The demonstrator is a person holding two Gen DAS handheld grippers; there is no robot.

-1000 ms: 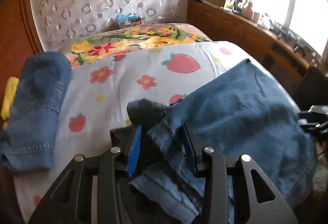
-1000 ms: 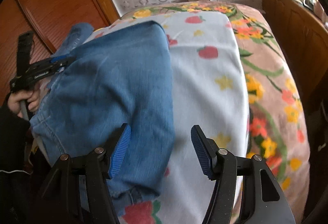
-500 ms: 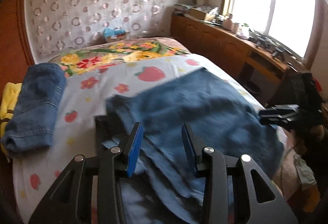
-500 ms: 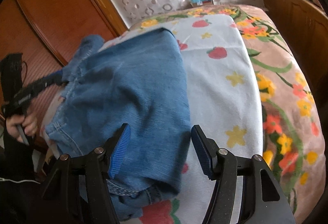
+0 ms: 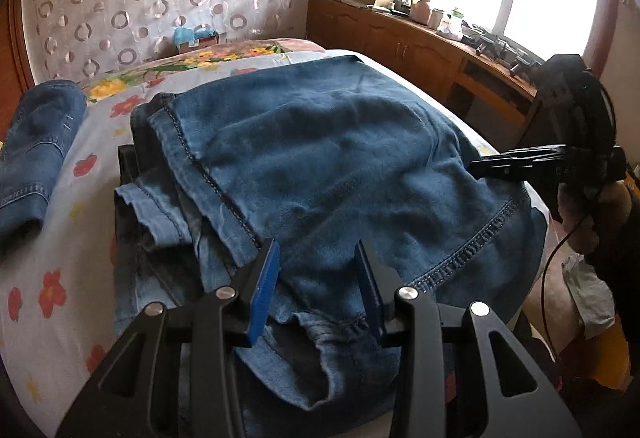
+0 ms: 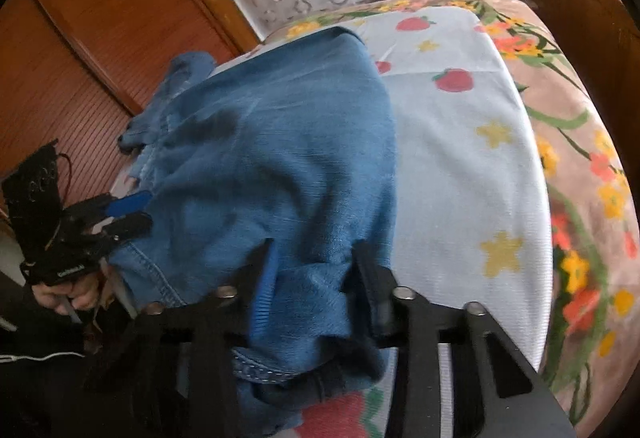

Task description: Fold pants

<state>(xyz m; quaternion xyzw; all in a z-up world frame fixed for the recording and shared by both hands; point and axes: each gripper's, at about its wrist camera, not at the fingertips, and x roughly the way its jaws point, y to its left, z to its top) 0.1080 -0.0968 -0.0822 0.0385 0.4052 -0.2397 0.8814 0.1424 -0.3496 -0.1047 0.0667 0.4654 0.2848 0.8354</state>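
My right gripper (image 6: 312, 278) is closing on the near edge of the blue denim pants (image 5: 320, 157), now spread across the strawberry-print bedsheet (image 6: 460, 157); my left gripper (image 5: 316, 274) stays pinched on their hem, so folding can start.

Pants (image 5: 320, 157) on the bed (image 5: 52, 238), other folded jeans (image 5: 36, 141) to their left

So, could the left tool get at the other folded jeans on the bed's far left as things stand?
Probably not yet: the left tool is clamped on the jeans being folded. The path to the folded jeans looks clear.
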